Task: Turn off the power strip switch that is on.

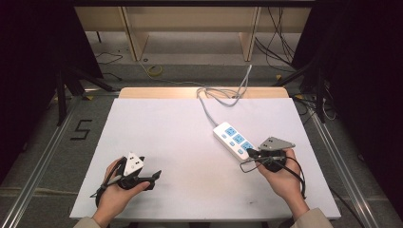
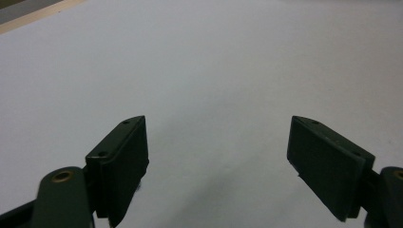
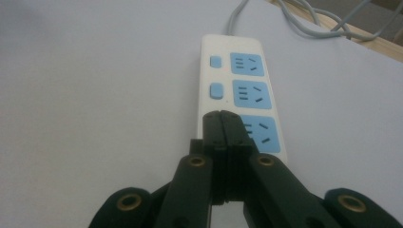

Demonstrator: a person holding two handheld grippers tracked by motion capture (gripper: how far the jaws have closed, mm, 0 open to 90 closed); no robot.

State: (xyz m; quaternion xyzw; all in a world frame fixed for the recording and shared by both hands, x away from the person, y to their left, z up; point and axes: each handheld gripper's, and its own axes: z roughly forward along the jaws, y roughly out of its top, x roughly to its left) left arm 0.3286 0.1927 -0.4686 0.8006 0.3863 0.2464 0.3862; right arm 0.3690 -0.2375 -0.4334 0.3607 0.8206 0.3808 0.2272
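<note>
A white power strip (image 1: 233, 139) with three blue sockets and blue switches lies aslant on the right half of the white table (image 1: 180, 137). Its grey cable (image 1: 214, 95) runs off the far edge. My right gripper (image 1: 251, 153) is shut with nothing between its jaws. In the right gripper view its tips (image 3: 221, 116) sit over the near end of the power strip (image 3: 247, 92), beside the nearest socket, and hide the spot where that socket's switch would be. Whether they touch the strip I cannot tell. My left gripper (image 1: 154, 179) is open at the near left, its jaws (image 2: 218, 142) wide apart over bare table.
The cable (image 3: 294, 19) loops near the table's far wooden edge (image 1: 157, 91). Beyond it stand wooden furniture legs (image 1: 135, 38) and loose wires on the floor. Dark stands flank both sides, and a taped "5" (image 1: 81, 129) marks the floor at left.
</note>
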